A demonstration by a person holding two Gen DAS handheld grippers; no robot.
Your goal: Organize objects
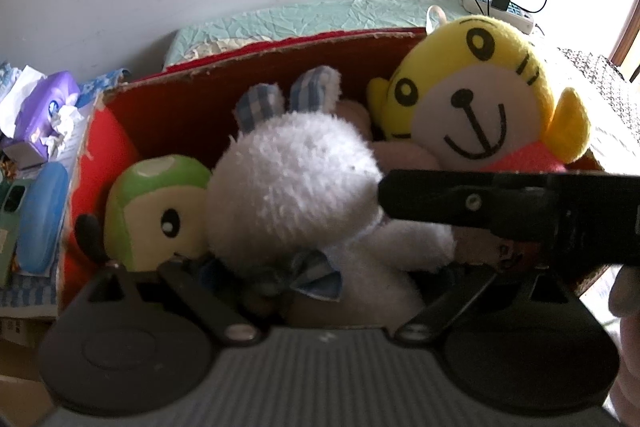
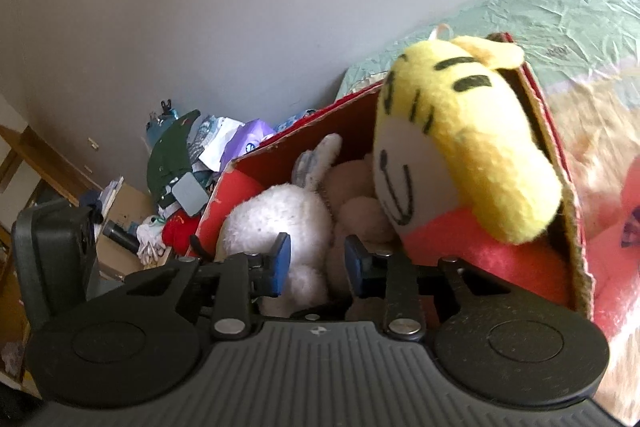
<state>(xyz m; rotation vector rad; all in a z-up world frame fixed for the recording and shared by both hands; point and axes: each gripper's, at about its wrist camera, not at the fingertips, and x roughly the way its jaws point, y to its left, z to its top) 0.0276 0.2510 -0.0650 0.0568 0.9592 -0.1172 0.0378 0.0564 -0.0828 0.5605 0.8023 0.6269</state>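
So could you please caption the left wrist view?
White plush rabbit, green plush and yellow tiger plush packed in a red cardboard box.

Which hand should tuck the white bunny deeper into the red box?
Probably the right. The right gripper already has its blue pads either side of the white bunny in the red box; the left gripper stands wide open above it.

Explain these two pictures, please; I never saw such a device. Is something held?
A person holds a two-jawed tool in each hand, each with a camera looking along its jaws. One picture is from the left gripper, jaws wide, holding nothing. The other is from the right gripper: its jaws stand narrow around fur of the white rabbit; a real pinch I cannot confirm. The rabbit, a yellow tiger and a green-headed toy sit in a red box.
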